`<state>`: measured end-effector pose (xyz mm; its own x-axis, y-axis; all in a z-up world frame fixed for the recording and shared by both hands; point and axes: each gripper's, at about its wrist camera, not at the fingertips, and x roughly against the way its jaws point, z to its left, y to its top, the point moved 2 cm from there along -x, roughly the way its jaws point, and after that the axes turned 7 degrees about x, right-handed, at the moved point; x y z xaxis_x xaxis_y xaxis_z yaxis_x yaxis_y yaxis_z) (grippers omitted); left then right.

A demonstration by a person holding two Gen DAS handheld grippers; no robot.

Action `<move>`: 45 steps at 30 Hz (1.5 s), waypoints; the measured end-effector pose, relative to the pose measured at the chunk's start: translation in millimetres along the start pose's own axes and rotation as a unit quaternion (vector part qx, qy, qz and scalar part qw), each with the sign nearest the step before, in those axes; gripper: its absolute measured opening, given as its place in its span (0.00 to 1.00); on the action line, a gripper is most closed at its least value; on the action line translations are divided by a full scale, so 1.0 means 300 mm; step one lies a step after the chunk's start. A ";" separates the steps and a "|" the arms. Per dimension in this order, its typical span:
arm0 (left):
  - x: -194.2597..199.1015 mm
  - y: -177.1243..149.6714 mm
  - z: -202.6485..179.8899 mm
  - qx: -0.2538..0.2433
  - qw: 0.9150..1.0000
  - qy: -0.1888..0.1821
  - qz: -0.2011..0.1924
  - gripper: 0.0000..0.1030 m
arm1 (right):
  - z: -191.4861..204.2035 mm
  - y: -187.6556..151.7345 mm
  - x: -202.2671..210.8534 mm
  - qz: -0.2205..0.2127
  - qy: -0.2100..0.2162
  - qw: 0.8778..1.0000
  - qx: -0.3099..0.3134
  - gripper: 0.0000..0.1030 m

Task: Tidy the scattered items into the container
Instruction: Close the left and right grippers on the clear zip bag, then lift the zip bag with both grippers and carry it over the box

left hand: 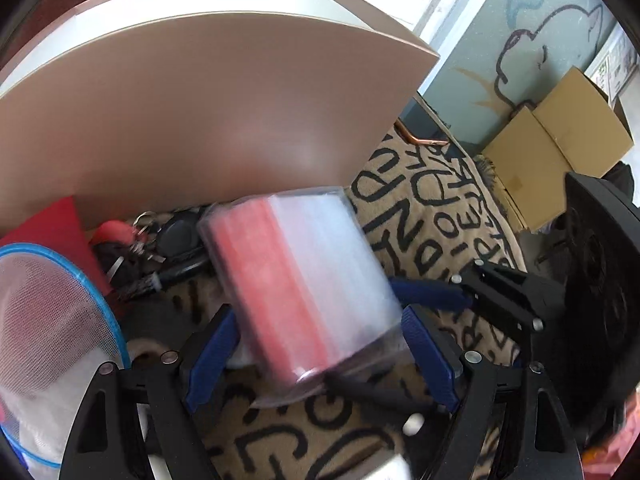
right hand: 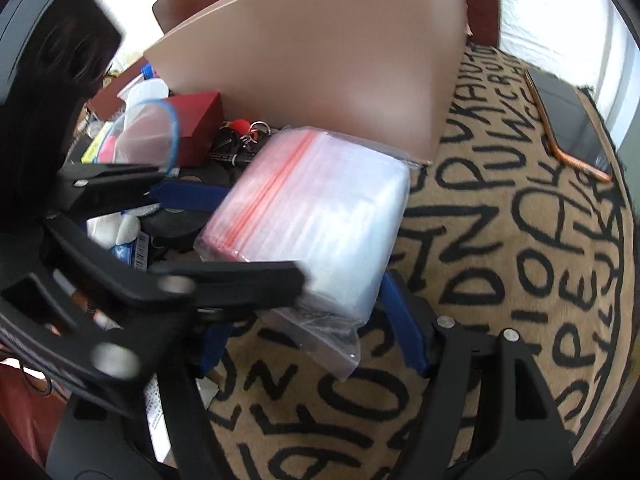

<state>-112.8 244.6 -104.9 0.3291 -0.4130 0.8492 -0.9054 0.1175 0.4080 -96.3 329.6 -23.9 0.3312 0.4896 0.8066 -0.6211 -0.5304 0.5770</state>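
Observation:
A clear plastic pack of zip bags with a red strip (left hand: 296,292) sits between the blue pads of my left gripper (left hand: 320,356), which is shut on it and holds it above the patterned cloth. The same pack (right hand: 316,216) shows in the right wrist view, with my right gripper (right hand: 312,340) closed around its near end. The other gripper's black arm (right hand: 224,284) crosses in front of it. A tall beige container wall (left hand: 208,120) stands just behind the pack, also in the right wrist view (right hand: 320,64).
Keys, a black marker and a red box (right hand: 200,124) lie by the container's left side. A blue-rimmed mesh pouch (left hand: 52,320) is at left. A phone with a copper edge (right hand: 568,120) lies on the lettered tan cloth (right hand: 500,280). Cardboard boxes (left hand: 560,148) stand at right.

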 end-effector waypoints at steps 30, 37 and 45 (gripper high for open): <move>0.190 -0.095 -0.045 -0.032 0.994 -0.013 -0.104 0.49 | 0.110 -0.012 0.146 -0.052 -0.079 0.995 0.042 0.42; 0.320 -0.092 -0.070 -0.047 0.986 -0.002 -0.159 0.49 | 0.165 0.030 0.229 -0.087 -0.093 0.990 0.056 0.42; 0.478 -0.044 -0.072 -0.065 0.972 0.019 -0.225 0.49 | 0.210 0.131 0.327 -0.139 -0.103 0.982 0.073 0.42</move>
<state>-47.9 203.2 18.6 0.6958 -0.4158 0.5856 -0.6265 0.0471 0.7780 -43.5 313.3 85.8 0.6195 0.4875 0.6153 -0.3828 -0.4966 0.7790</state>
